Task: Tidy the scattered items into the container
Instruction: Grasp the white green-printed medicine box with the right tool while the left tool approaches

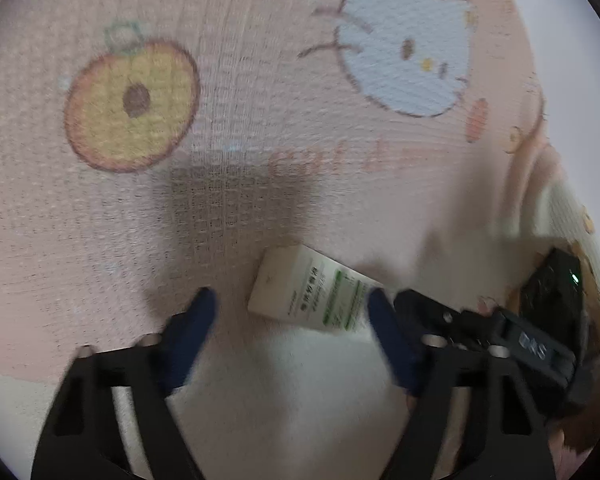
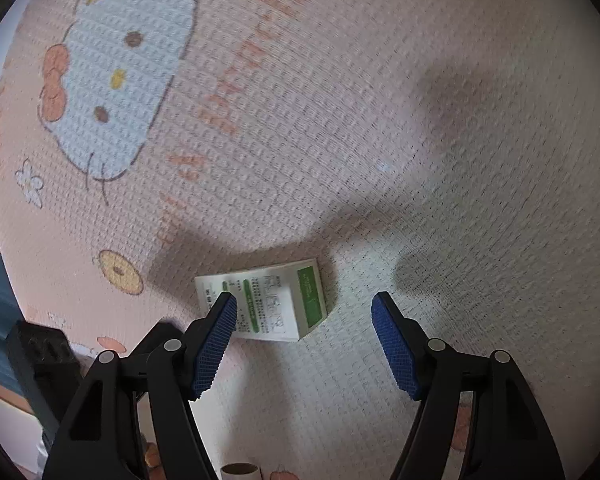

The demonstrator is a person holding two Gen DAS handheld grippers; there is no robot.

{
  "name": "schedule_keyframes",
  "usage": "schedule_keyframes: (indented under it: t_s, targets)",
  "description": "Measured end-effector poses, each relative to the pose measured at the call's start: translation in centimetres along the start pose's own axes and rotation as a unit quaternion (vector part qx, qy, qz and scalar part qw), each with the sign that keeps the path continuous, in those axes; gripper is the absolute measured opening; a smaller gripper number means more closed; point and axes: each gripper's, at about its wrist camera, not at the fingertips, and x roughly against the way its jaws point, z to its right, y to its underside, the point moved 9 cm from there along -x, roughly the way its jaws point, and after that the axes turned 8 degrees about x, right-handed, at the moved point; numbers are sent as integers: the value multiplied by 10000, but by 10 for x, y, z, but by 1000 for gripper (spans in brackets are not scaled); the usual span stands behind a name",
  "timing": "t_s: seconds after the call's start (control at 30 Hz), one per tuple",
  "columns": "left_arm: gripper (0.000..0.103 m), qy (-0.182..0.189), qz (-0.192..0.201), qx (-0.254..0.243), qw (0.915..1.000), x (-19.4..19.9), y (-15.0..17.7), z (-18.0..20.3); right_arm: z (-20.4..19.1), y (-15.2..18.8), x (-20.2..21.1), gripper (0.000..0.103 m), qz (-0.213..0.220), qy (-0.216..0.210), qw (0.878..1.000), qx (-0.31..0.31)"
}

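Observation:
A small white box with green print (image 1: pixel 312 290) lies flat on a pink cartoon-print cloth (image 1: pixel 228 80). My left gripper (image 1: pixel 292 304) is open just above it, the box between the blue pads, nearer the right pad (image 1: pixel 384 320). In the right wrist view the same box (image 2: pixel 268 304) lies just ahead of my open right gripper (image 2: pixel 304 308), overlapped by the left pad (image 2: pixel 220 328). Neither gripper holds anything. No container shows.
The other gripper's black body (image 1: pixel 540 320) shows at the right of the left wrist view, and at the lower left of the right wrist view (image 2: pixel 40 356). A cardboard tube end (image 2: pixel 240 470) sits at the bottom edge. The cloth (image 2: pixel 380 80) stretches away ahead.

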Motion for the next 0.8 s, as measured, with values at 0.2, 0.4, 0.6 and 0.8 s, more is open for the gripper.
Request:
schedule_keyframes:
  t_s: [0.2,0.4,0.6,0.8]
  targets:
    - [50,267,-173,188,9993,-19,7,13,-6,6,-22,37,-190,-275,9994,-86]
    - [44,383,-260,505,9977,-17,15,17,-29,8,-30,29,-116,-260,9993,259]
    - [43,739,-249,736,9942,10,30,31,-45,11,-15,29,-150,-162,9994,272]
    - [40,1109,-366,901,9891,46,78,51,-43,55,37,23,-182,112,9998,16]
